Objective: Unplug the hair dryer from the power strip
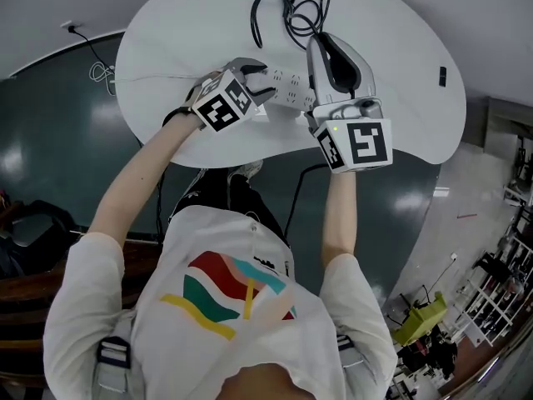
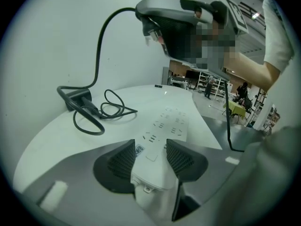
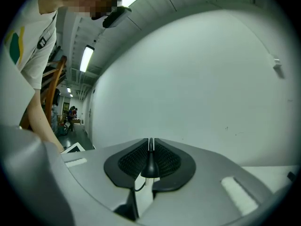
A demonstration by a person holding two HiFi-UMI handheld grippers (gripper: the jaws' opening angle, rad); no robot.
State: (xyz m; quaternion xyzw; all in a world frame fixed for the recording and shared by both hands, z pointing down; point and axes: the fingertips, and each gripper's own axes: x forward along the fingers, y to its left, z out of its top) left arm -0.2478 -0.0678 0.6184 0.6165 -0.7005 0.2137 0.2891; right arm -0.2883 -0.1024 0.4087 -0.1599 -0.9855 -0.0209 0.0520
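A white power strip [image 1: 287, 87] lies on the round white table [image 1: 166, 48]. My left gripper [image 1: 262, 82] is shut on the strip's near end, and the two pads [image 2: 123, 158] press its sides [image 2: 162, 126]. None of the strip's sockets in view holds a plug. My right gripper [image 1: 325, 44] hangs above the strip, shut on the black plug [image 3: 150, 161], which is clear of the strip. From the right gripper [image 2: 150, 20] the black cord [image 2: 99, 46] arcs down to loose loops [image 1: 291, 19] and the dark hair dryer [image 2: 77, 99] at the table's far edge.
The strip's own dark lead [image 2: 228, 121] drops off the table's near side to the dark green floor [image 1: 50, 140]. A small black item [image 1: 441, 76] lies at the table's right. A white wall stands close behind the table [image 3: 197, 79].
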